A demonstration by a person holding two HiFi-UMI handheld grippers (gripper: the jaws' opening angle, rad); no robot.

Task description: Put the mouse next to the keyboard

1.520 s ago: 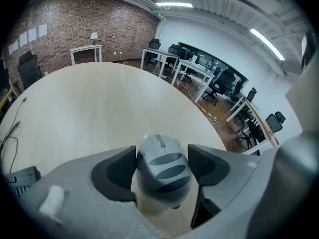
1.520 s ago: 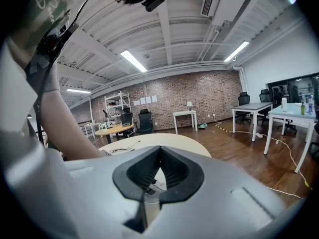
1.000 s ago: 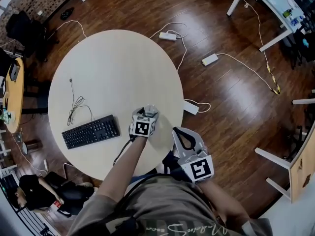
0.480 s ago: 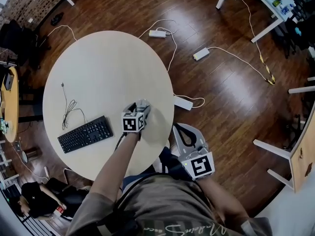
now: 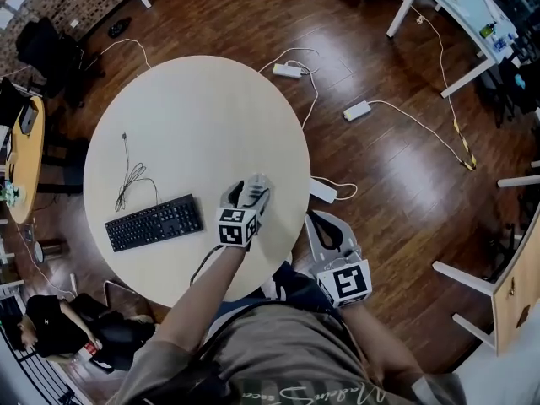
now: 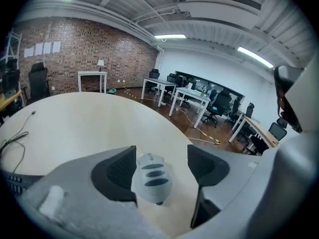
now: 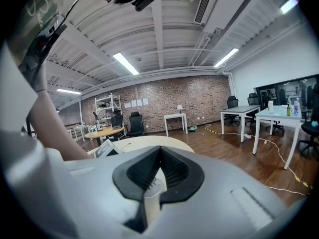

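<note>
I recorded the flat black keyboard (image 5: pixel 154 223) on the smooth, pale round table (image 5: pixel 194 108), the left gripper (image 5: pixel 253 187) near its right end, ribbed black jaws spread wide about the rounded grey mouse (image 6: pixel 151 178) lying on the tabletop, and the right gripper (image 5: pixel 326 233) pinched together on nothing beyond the table's rim.

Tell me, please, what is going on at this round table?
A person holds tongs in each hand. The left tongs are over the round table, jaws apart around a grey mouse that lies on the tabletop, close to one jaw. The black keyboard lies further to the person's left, apart from the mouse. The right tongs are shut on nothing, off the table's edge.
</note>
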